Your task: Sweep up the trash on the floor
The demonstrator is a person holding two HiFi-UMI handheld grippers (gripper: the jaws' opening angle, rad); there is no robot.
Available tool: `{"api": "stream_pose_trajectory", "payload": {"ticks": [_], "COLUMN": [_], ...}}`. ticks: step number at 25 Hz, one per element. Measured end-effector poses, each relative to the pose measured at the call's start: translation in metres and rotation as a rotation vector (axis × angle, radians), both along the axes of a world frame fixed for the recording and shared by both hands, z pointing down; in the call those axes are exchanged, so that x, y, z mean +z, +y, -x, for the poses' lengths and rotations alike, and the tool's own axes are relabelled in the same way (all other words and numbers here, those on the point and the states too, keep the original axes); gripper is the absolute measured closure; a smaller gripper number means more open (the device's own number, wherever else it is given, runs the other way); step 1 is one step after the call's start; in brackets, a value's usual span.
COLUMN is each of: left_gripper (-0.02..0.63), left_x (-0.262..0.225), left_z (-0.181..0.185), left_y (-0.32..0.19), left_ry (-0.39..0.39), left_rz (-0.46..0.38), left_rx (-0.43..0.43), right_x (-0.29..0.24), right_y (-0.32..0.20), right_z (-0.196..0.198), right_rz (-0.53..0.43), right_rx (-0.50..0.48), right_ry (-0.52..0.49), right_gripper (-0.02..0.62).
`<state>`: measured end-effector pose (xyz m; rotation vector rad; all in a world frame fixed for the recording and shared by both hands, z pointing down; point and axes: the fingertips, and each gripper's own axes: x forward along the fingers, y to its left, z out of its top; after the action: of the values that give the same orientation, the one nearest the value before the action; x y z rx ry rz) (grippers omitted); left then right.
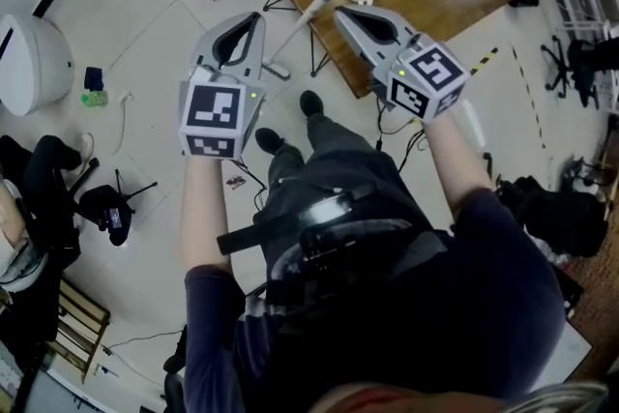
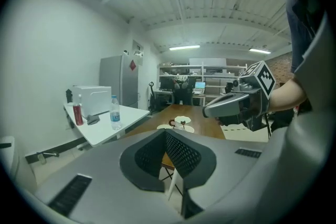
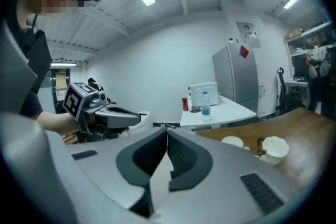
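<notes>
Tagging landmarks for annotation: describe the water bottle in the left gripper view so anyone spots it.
Find the tall grey fridge at the back wall; a white table stands in front of it. The water bottle stands upright near that table's right end, clear with a blue label, unlike the red can and white box to its left.
</notes>
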<state>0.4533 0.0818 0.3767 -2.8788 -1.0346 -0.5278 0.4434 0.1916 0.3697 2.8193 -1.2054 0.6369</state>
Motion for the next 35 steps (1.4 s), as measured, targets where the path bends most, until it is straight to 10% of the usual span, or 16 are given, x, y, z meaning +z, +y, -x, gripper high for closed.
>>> {"api": "stream_pose_trajectory", "payload": {"ticks": [5, 7, 14, 35], "left_gripper": [0.601, 0.601, 0.601, 0.601], "left_x": [0.012, 0.018, 0.047, 0.074], "left_z": [-0.029, -0.035, -0.045, -0.003], "left_y": [0.015, 0.017, 0.032, -0.058], "left_ry": [-0.031, -0.046, -0.102, -0.214], "left_rz": [-0.043, -0.054, -0.075, -0.061], "left_rx": [-0.022, -0.032, -0.044, -0.3], "right_x": [0.022, 0.03, 0.086, 0.127], "right_y": [0.024, 0.025, 0.015, -0.029], "right_z": [-0.026, -0.034, -0.055, -0.066], "right_rz": [0.058, 0.076, 0.195, 0.117], "right_rx": [0.027, 0.018, -0.035, -0.153], "right_ry": [-0.018, -0.02, -0.001, -0.013], "right_gripper": [0.556, 0.411, 0.38, 0.48]}}
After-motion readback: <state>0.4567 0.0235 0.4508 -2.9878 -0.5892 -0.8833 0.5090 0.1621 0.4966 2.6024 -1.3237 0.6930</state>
